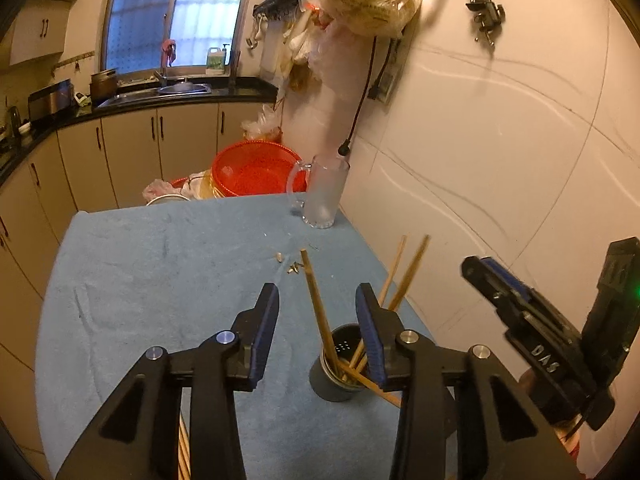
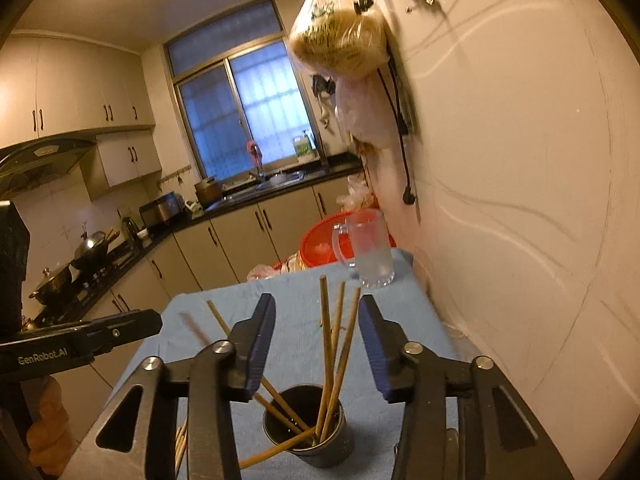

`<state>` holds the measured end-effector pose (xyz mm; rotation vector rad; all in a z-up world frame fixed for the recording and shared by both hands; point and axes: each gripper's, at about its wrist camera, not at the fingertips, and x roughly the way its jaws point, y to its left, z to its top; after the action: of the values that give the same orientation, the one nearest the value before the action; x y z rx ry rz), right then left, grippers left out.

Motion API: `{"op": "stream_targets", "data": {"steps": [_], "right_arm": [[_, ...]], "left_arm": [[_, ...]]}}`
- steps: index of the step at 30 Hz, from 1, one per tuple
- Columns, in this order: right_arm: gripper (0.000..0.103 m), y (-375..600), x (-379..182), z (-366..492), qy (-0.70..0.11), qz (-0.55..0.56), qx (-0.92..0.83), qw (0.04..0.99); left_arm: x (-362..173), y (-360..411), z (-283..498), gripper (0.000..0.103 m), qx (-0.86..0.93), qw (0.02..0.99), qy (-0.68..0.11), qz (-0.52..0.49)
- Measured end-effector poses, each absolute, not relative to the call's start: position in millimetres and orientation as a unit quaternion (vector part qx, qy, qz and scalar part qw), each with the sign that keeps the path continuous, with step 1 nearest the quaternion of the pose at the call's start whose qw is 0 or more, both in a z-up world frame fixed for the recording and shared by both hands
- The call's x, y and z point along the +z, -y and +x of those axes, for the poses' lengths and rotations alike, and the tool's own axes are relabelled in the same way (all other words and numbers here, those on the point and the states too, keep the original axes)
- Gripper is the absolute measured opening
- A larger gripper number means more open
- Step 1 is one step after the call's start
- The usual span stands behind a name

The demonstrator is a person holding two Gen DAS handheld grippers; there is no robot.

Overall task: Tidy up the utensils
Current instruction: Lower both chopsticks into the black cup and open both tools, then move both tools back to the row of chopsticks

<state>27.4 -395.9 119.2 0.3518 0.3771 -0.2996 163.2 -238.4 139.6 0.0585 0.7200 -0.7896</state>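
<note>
Chopsticks (image 2: 330,360) stand in the dark cup (image 2: 308,436); I hold both grippers (image 1: 316,312) (image 2: 318,324) above it, jaws apart, gripping nothing.

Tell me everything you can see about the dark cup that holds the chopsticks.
The dark cup is a small round holder, apparently metal, with small holes visible in its inner wall in the left wrist view. It stands upright on the blue cloth, near the table's right edge by the wall. Several wooden chopsticks lean inside it, fanning out over the rim. Neither gripper touches it.
</note>
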Motion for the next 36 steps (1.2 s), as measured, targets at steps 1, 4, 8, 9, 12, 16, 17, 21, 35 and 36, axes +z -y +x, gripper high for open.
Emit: {"op": "stream_targets", "data": {"steps": [1, 4, 8, 9, 12, 16, 17, 21, 35, 36], "right_arm": [[0.06, 395, 123, 23, -0.181, 0.174, -0.149, 0.956], [0.094, 393, 134, 6, -0.159, 0.173, -0.164, 0.958], [0.103, 388, 141, -22, -0.134, 0.156, -0.187, 0.961], [0.103, 387, 140, -27, -0.139, 0.152, -0.188, 0.96], [0.103, 386, 130, -40, -0.163, 0.156, -0.19, 0.956], [0.103, 381, 108, -57, -0.198, 0.161, -0.178, 0.95], [0.103, 380, 104, -59, -0.205, 0.161, -0.171, 0.95], [0.103, 357, 81, -61, -0.246, 0.149, -0.132, 0.949], [0.103, 263, 6, -10, -0.383, 0.096, -0.028, 0.918], [0.103, 262, 1, -7, -0.393, 0.102, -0.027, 0.914]], "left_arm": [[142, 236, 162, 0.042, -0.377, 0.86, -0.343, 0.026], [150, 220, 155, 0.068, -0.368, 0.87, -0.328, 0.016], [157, 189, 143, 0.087, -0.342, 0.89, -0.301, 0.009], [155, 178, 140, 0.088, -0.334, 0.893, -0.3, 0.007], [144, 145, 136, 0.089, -0.307, 0.901, -0.306, 0.007], [113, 104, 137, 0.089, -0.267, 0.901, -0.342, 0.022], [102, 93, 138, 0.089, -0.256, 0.898, -0.356, 0.023], [51, 55, 155, 0.089, -0.214, 0.874, -0.436, 0.009], [-45, 67, 192, 0.089, -0.174, 0.808, -0.562, 0.034], [-49, 71, 196, 0.089, -0.169, 0.805, -0.568, 0.036]]}}
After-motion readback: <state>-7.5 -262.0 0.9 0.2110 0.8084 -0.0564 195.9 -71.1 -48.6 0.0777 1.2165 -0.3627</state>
